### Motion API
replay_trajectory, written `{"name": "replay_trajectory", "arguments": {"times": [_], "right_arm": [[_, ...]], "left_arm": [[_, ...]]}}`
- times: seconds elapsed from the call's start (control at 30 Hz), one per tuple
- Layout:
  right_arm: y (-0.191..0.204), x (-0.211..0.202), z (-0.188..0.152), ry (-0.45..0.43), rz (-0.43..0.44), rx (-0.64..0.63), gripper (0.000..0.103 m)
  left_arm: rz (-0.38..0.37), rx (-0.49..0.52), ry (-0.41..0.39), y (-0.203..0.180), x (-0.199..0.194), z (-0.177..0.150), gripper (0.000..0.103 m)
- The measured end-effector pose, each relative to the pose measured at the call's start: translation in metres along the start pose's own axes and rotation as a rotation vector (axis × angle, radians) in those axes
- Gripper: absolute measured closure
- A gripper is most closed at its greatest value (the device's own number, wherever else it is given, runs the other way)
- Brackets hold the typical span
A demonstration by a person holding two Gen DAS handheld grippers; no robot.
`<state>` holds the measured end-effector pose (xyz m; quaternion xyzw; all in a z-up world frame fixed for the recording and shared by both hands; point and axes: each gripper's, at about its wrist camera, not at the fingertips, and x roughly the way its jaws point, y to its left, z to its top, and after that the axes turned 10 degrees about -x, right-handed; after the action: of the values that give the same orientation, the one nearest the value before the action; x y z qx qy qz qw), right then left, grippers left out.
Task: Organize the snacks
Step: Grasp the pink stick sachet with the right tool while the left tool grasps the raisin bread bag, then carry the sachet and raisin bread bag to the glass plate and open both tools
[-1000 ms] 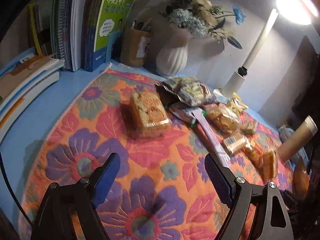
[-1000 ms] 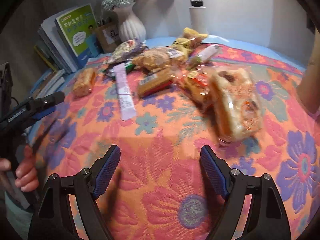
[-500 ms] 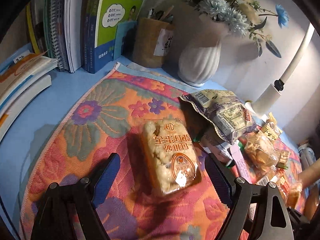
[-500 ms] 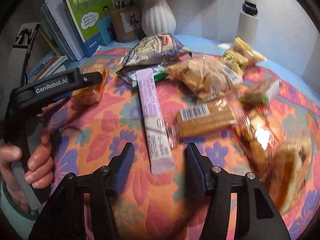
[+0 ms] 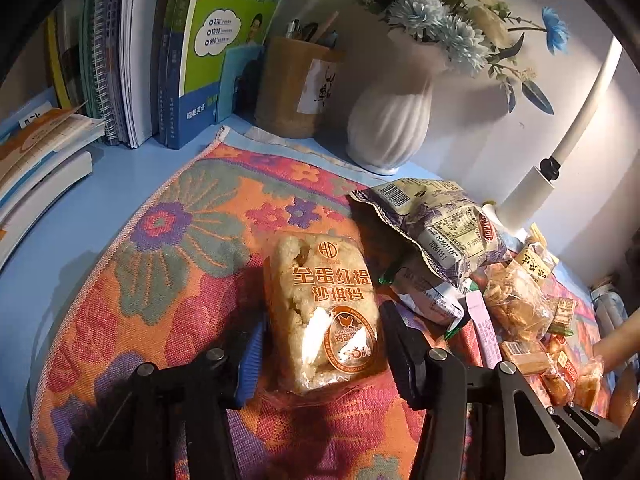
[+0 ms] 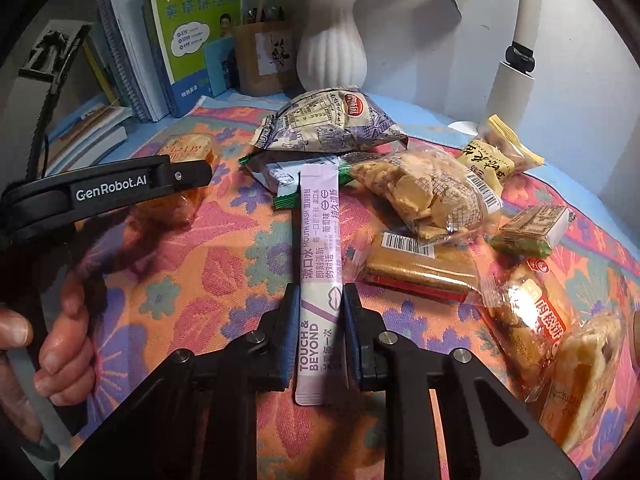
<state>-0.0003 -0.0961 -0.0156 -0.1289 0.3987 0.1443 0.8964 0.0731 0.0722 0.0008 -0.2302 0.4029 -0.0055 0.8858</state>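
Floral cloth (image 5: 168, 240): L gripper (image 5: 320, 344) fingers pinch 1 sachima pack (image 5: 320, 304); R gripper (image 6: 318, 328) fingers pinch 1 mouthwash stick (image 6: 318, 248).

Both wrist views sat low and close over the cloth (image 5: 168, 248), facing the vase (image 5: 390, 120); they shared the books (image 6: 192, 32) and, seemingly, the same chip bag (image 6: 328, 120).

Books (image 5: 192, 52), a pen pot (image 5: 296, 88) and a vase (image 5: 390, 116) (white, ribbed) stood behind the floral cloth (image 5: 168, 264).
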Motion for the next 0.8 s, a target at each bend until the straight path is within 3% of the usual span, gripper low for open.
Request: {"name": "replay_trajectory", "arguments": {"times": [0.23,0.43,0.8], "right_arm": [[0.003,-0.031,-0.033,0.003,0.025,0.03,0.083],[-0.007,-0.067,-0.072,0.001,0.037,0.105,0.083],[-0.035,-0.139,-0.115,-0.069,-0.011,0.192,0.083]], "left_arm": [[-0.011,0.05,-0.042,-0.007,-0.022,-0.016,0.051],[-0.07,0.155,-0.034,-0.033,-0.054,-0.057,0.051],[-0.186,0.239,-0.005,-0.088,-0.099,-0.111,0.052]]}}
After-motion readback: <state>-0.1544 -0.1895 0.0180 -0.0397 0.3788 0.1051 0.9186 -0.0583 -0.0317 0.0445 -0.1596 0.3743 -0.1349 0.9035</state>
